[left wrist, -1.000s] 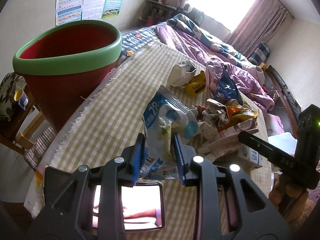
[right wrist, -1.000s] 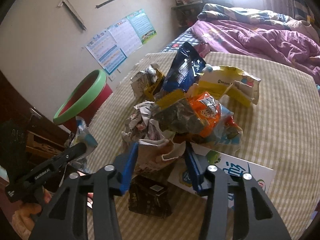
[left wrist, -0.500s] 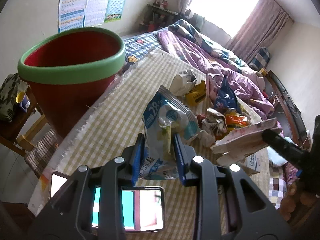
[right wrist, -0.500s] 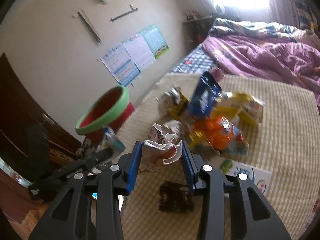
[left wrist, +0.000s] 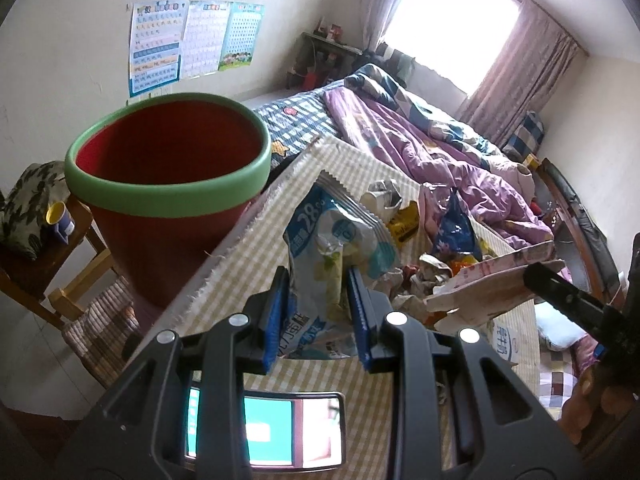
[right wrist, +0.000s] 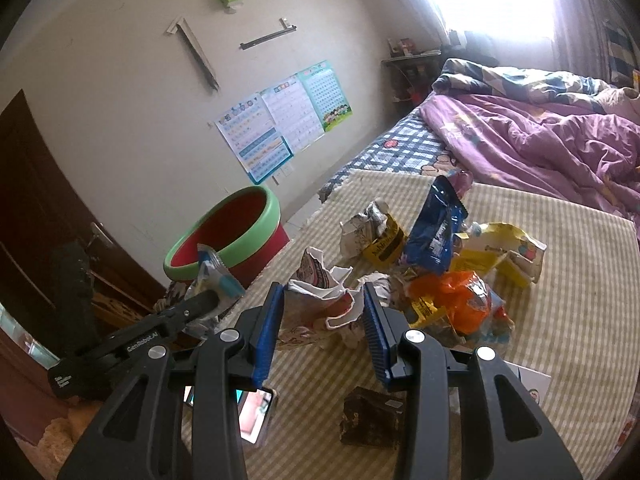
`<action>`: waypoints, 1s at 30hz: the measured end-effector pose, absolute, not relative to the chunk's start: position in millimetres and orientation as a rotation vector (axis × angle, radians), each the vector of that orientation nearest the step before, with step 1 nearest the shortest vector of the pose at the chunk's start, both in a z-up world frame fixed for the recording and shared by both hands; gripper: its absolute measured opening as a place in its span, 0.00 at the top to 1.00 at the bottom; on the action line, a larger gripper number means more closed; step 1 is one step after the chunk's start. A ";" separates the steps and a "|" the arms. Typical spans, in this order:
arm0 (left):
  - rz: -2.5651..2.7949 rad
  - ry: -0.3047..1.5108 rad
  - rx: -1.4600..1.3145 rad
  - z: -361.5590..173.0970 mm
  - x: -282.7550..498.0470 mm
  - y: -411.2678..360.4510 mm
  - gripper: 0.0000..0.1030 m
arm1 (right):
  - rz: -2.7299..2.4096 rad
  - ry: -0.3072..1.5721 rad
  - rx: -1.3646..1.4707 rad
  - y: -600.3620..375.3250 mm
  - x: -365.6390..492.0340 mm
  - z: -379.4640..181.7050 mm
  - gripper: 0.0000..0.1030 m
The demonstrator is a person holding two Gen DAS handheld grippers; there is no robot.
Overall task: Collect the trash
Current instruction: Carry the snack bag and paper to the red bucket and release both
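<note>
Gripping: left gripper (left wrist: 316,300) clamped blue-white wrapper (left wrist: 332,248); right gripper (right wrist: 324,328) seemingly clenched torn paper carton (right wrist: 320,300), clear of trash pile (right wrist: 452,264).

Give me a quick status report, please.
Left gripper shut on blue wrapper. Right gripper shut on torn carton. Red bin beside table, nothing blocking.

The left wrist camera looks steeply down along its fingers, close over the checked cloth (left wrist: 248,248), toward the window; the right wrist camera faces the poster wall from farther back; both share the red bin (left wrist: 168,184) (right wrist: 236,236) and the bed (right wrist: 540,136)
</note>
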State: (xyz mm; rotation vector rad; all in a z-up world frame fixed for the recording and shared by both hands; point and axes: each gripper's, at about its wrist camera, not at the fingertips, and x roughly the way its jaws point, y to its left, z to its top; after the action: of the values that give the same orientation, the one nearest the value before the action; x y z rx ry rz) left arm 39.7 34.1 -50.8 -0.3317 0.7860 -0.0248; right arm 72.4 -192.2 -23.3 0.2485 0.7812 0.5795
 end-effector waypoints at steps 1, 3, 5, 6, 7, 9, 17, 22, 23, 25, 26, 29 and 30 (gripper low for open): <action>-0.024 0.783 -0.331 -49.9 39.0 35.2 0.72 | 0.580 0.780 0.246 -190.7 72.7 -22.6 0.63; -0.021 0.776 -0.324 -48.2 38.2 37.1 0.72 | 0.581 0.779 0.242 -187.5 73.9 -21.5 0.63; -0.019 0.771 -0.320 -47.0 38.4 38.7 0.72 | 0.584 0.775 0.238 -183.0 75.0 -20.0 0.63; -0.017 0.768 -0.321 -46.2 38.2 40.9 0.72 | 0.586 0.773 0.237 -180.7 75.6 -18.8 0.63; -0.016 0.765 -0.323 -45.7 37.9 43.1 0.72 | 0.589 0.771 0.234 -177.7 76.1 -18.0 0.63; -0.012 0.759 -0.326 -44.3 37.5 47.4 0.72 | 0.594 0.770 0.227 -171.5 76.6 -16.6 0.63; 0.006 0.734 -0.339 -38.1 39.7 65.9 0.72 | 0.584 0.745 0.200 -146.8 88.3 -8.1 0.62; 0.025 0.727 -0.356 -38.6 41.6 82.4 0.72 | 0.584 0.732 0.186 -130.6 97.7 -3.9 0.62; 0.029 0.725 -0.359 -38.7 42.3 85.8 0.72 | 0.587 0.729 0.178 -126.1 99.7 -2.8 0.62; 0.041 0.717 -0.365 -37.8 43.8 92.8 0.72 | 0.596 0.725 0.165 -117.8 103.7 -0.6 0.62; 0.046 0.714 -0.367 -37.4 44.1 95.2 0.72 | 0.600 0.722 0.160 -113.1 105.6 0.4 0.62; 0.071 0.702 -0.371 -35.8 46.9 104.6 0.72 | 0.620 0.700 0.146 -99.4 115.9 5.1 0.62; 0.082 0.699 -0.369 -35.5 48.7 108.3 0.72 | 0.625 0.692 0.142 -94.6 118.7 6.4 0.62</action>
State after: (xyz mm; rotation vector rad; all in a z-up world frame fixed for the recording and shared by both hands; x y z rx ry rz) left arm 48.7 108.3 -35.5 -0.3693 0.6988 0.0822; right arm 118.7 -94.6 6.4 0.1420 0.6923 0.6250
